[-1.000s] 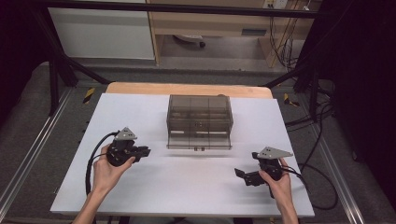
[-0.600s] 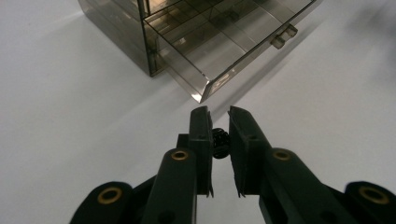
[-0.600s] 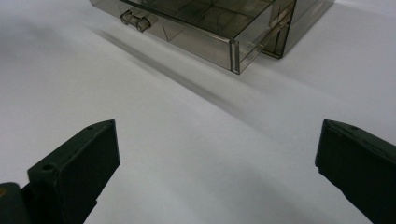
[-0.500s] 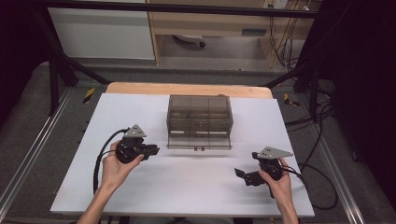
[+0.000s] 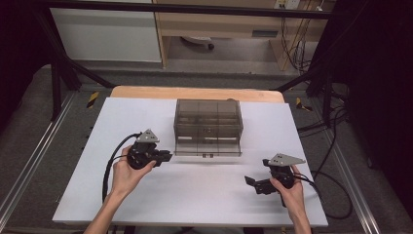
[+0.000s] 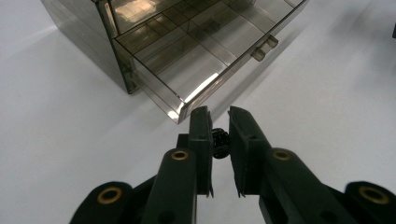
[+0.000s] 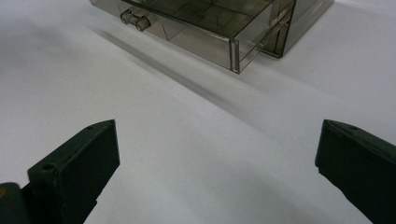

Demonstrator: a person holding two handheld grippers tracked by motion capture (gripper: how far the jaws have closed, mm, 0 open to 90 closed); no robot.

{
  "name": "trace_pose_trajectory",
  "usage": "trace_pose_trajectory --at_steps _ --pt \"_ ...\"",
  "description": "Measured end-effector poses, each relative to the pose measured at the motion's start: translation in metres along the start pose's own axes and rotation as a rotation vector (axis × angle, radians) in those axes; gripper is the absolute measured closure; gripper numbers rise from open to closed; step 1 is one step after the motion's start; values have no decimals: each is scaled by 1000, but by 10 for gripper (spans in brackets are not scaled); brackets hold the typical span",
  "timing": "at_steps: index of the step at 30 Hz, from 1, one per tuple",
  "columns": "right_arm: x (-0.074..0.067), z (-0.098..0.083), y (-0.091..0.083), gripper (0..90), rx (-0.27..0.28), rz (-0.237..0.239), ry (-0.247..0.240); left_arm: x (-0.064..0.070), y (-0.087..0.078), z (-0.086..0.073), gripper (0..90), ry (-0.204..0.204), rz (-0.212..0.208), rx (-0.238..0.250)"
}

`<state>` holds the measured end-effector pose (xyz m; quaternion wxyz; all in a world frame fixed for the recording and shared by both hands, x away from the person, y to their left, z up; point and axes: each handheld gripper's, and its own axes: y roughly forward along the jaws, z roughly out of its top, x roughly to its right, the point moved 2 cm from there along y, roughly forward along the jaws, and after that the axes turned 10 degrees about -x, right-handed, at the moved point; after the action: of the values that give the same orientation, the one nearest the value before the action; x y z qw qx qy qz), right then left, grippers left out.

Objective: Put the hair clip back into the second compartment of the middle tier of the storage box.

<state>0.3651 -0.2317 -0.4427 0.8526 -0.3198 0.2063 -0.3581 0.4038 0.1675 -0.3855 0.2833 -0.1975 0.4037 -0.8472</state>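
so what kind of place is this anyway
Probably a lab recording bench: a white table inside a dark metal frame, loose cables on the floor, and a lone smoky plastic drawer box.

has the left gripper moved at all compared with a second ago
Yes. In the high view the left gripper has shifted rightward across the white table, closing in on the left corner of the smoky drawer box, which has stayed put.

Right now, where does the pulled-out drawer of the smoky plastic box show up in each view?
High view: the drawer sits centre, at the box's near side.
Left gripper view: upper middle, corner just beyond the tongs.
Right gripper view: along the top edge.
Shared landmark: the drawer's small handle.
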Motion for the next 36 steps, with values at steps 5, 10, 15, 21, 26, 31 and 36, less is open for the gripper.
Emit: trace_pose_trajectory --at_steps 5,10,15,21,26,31,36 --pt "0 0 0 6 -3 -1 -1 3 2 4 788 10 -7 -3" --pt "0 0 0 6 -8 0 -2 5 4 8 789 13 -11 -1" --pt "0 0 0 6 -9 0 -1 6 6 12 788 23 -21 -4" --pt "0 0 0 6 -9 0 -2 8 8 19 789 28 -26 -2" --pt "0 0 0 6 -9 0 -3 11 10 25 788 39 -30 -6" --pt "0 0 0 6 -7 0 -5 13 14 31 788 47 -32 -12" --pt "0 0 0 6 -8 1 -5 15 16 37 788 56 -34 -15"
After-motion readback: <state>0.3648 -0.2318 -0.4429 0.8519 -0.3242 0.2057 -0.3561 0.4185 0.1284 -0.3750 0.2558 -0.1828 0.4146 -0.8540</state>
